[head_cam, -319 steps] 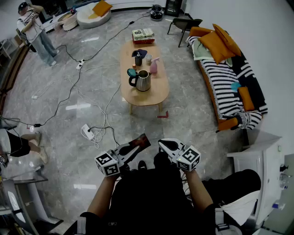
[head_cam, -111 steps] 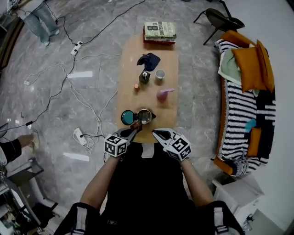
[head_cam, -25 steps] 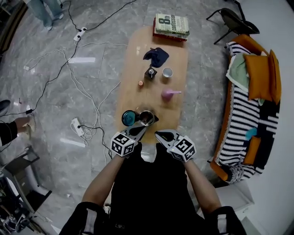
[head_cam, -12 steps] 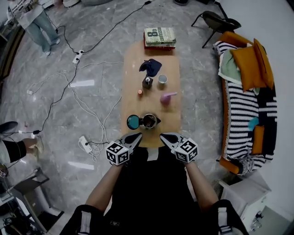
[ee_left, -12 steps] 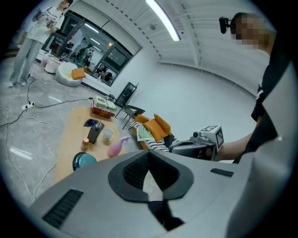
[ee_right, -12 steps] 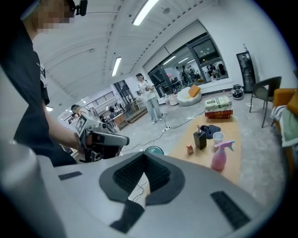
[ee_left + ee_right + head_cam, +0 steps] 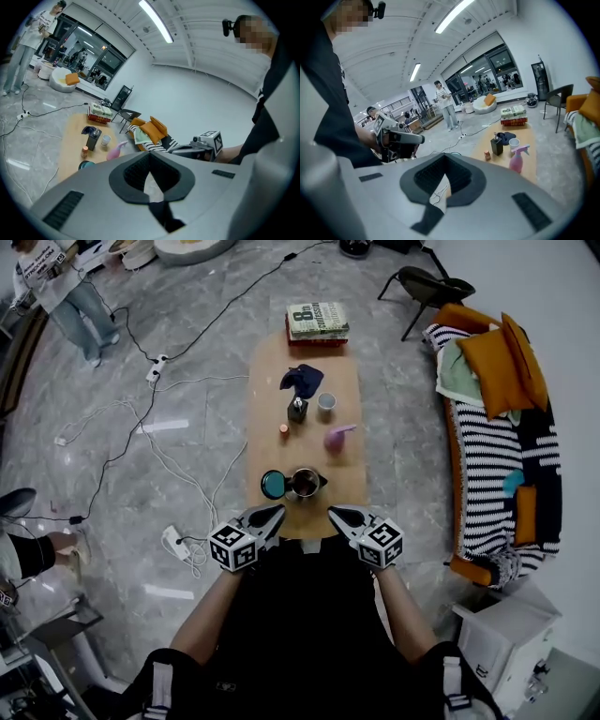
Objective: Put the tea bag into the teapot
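Round steel teapot (image 7: 303,484) on oval wooden table (image 7: 267,418)

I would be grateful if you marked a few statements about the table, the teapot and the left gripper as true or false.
1. The teal lid of the teapot is flipped open. True.
2. The left gripper is clamped on something. False: its jaws are shut with nothing between them.
3. The pink spray bottle stands on the table, beyond the teapot. True.
4. The stack of books lies right beside the teapot. False: it lies at the table's far end.
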{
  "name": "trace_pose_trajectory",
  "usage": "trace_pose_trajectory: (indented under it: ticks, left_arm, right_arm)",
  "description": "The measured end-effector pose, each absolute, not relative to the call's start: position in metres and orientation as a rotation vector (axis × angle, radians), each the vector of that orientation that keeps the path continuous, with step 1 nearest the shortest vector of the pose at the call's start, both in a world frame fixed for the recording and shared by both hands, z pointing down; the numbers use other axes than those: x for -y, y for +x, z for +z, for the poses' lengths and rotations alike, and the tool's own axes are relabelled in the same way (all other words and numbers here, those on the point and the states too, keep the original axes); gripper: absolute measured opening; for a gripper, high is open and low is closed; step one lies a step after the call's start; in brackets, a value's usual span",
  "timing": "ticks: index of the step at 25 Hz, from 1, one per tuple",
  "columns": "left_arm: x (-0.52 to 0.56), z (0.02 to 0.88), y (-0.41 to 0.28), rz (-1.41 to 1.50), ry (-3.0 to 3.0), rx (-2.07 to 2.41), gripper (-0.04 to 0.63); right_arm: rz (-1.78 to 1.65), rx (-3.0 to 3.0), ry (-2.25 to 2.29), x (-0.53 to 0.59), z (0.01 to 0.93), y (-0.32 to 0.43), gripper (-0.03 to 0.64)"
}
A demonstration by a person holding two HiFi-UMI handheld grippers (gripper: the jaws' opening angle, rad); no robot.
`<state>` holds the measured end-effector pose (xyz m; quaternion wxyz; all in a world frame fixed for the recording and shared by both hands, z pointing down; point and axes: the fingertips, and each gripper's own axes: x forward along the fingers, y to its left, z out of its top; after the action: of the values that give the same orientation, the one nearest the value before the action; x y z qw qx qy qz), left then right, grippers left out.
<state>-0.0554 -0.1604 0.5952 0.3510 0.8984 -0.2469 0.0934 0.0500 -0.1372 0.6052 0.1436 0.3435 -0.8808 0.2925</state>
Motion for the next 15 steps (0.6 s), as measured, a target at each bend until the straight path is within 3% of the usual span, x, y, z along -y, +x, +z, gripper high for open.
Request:
trace_pose_trajectory:
  ticks: [15]
  left_arm:
    - [0.147,0.595,-0.049,0.247,2.340,0.560,0.011]
  right_arm:
    - [0.774,2.502,0.973,0.135,0.606,0.044,0.008]
